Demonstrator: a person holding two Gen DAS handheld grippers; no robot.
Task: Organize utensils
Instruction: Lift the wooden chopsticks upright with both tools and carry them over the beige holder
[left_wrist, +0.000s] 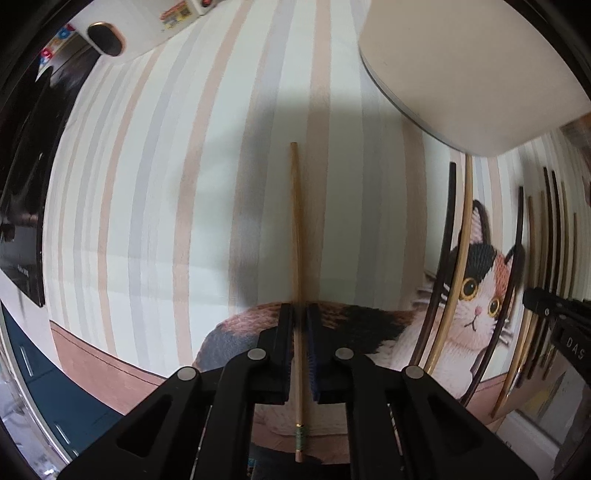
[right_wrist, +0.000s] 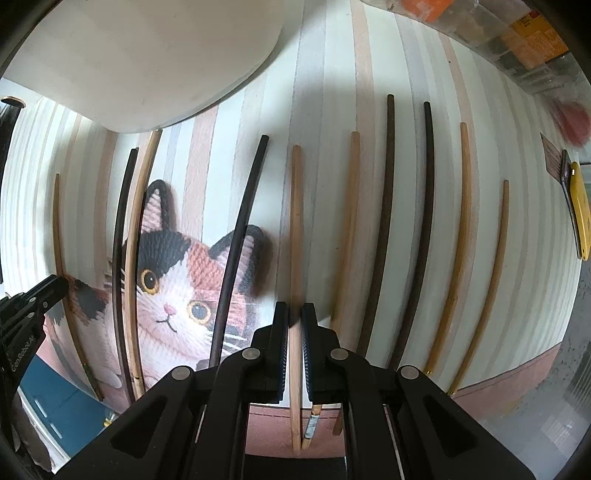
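Light bamboo chopstick with green-wrapped end (left_wrist: 297, 258) clenched between left gripper (left_wrist: 300, 314) fingers, lying along striped cat-print cloth (left_wrist: 147, 184), tip running ahead of fingers. Right of it, beyond fingers: white rounded container (left_wrist: 461, 74). Second light wooden chopstick (right_wrist: 295, 229) gripped between right gripper (right_wrist: 294, 314) fingers. Dark chopstick (right_wrist: 236, 251) left of those fingers; row of dark and light chopsticks (right_wrist: 424, 221) to their right on cloth.

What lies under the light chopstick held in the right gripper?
Under the light chopstick is the striped mat with its cat picture. The right gripper hides the mat beneath the chopstick's lower part.
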